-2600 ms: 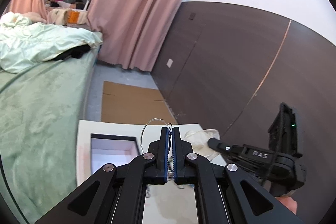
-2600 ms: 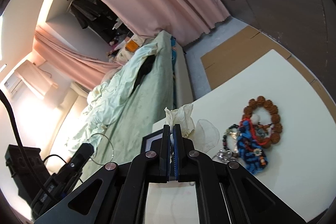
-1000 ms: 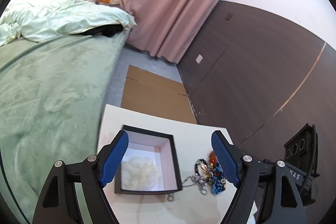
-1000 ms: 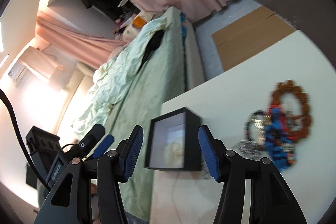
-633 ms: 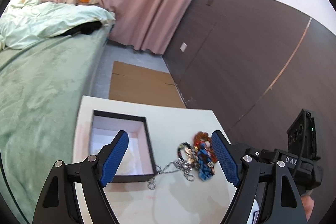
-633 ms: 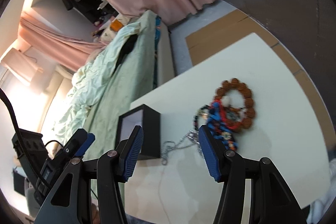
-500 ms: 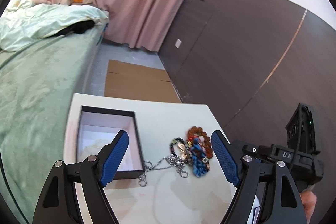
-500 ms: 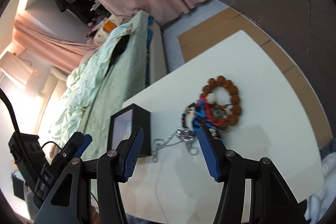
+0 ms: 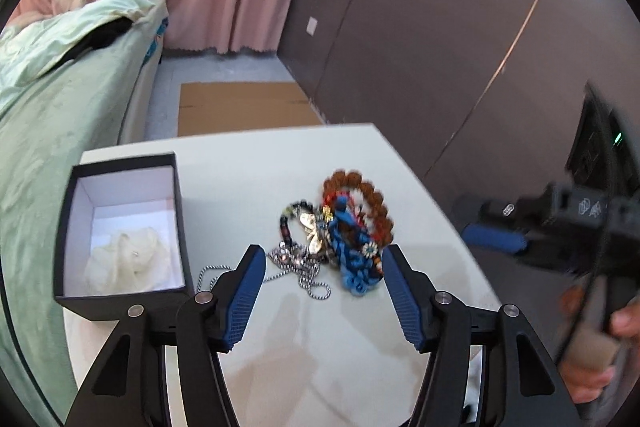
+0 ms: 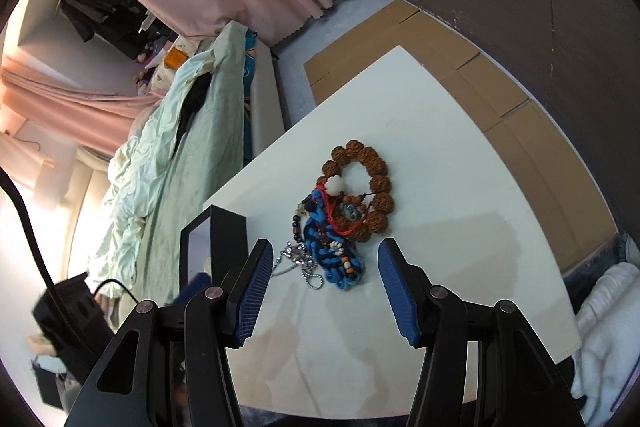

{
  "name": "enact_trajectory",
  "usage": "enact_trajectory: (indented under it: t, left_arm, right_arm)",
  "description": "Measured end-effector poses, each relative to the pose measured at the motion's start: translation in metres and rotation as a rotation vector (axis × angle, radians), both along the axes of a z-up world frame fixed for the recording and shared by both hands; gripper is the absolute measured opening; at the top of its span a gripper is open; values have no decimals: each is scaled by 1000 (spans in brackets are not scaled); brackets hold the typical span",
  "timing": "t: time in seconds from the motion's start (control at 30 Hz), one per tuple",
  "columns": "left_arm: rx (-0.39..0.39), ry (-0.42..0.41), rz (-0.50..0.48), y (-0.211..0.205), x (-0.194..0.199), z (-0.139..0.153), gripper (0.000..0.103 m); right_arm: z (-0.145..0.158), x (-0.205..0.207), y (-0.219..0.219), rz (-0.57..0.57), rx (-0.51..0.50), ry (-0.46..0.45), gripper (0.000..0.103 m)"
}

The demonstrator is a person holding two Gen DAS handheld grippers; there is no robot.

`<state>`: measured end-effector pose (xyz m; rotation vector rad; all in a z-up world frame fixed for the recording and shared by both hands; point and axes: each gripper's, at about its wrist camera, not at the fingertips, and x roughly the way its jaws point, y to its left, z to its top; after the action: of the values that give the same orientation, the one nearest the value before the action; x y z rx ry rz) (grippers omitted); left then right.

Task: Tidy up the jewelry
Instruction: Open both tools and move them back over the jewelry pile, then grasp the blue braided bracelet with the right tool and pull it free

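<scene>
while both grippers tilt toward the counter (image 9: 256, 163), the jewelry (image 9: 340, 235) lies heaped mid-counter beside the box (image 9: 120, 227); left gripper (image 9: 322, 291) jaws are closing, nothing between them yet, right gripper (image 10: 324, 287) jaws spread, apparently lining up a pick.

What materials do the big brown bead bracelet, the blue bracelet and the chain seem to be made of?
Brown bead bracelet: rough, matte beads, probably wood or seed. Blue bracelet: braided cord or yarn, soft and matte. Chain: small shiny silver links, likely metal.
</scene>
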<state>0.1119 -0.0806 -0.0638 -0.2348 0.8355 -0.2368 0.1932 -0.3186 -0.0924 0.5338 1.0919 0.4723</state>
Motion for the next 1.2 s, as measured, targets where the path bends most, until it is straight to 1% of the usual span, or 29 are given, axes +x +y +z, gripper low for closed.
enact_trajectory:
  t: [0.13, 0.3, 0.47, 0.63, 0.7, 0.87, 0.9, 0.97, 1.03, 1.07, 1.1, 1.13, 1.17, 1.2]
  left_arm:
    - [66, 33, -6, -9, 9, -16, 62]
    - [167, 64, -42, -22, 23, -34, 62]
    - [223, 87, -49, -23, 36, -48, 61]
    - [260, 127, -77, -26, 48, -62, 56]
    - [262, 142, -79, -26, 52, -66, 54]
    - [280, 122, -78, -28, 56, -68, 54]
    - [279, 125, -77, -28, 58, -68, 53]
    - [279, 122, -69, -26, 58, -68, 47]
    - [254, 125, -67, -23, 60, -67, 45]
    - [236, 120, -68, -21, 59, -65, 39]
    - [226, 109, -68, -20, 58, -61, 24]
    - [233, 109, -61, -20, 58, -59, 10]
    - [231, 110, -56, -19, 58, -57, 7]
    - [215, 111, -52, -16, 57, -55, 6]
  right_arm:
    - [-2, 5, -1, 5, 3, 14, 56]
    - [-5, 10, -2, 10, 10, 24, 56]
    - [-6, 18, -3, 15, 10, 28, 56]
    - [-9, 26, -4, 22, 8, 37, 56]
    - [-10, 28, -3, 27, 8, 40, 56]
    - [-12, 32, 2, 50, -4, 44, 56]
    - [-13, 33, 5, 58, -12, 48, 56]
    - [-16, 34, 9, 70, -25, 56, 56]
    - [-20, 34, 14, 87, -37, 68, 56]
    - [-23, 34, 16, 96, -41, 75, 56]
    - [-24, 34, 19, 104, -43, 80, 56]
    - [-26, 33, 21, 112, -45, 84, 56]
    - [-27, 33, 23, 115, -46, 86, 56]
    - [-28, 32, 25, 119, -48, 90, 56]
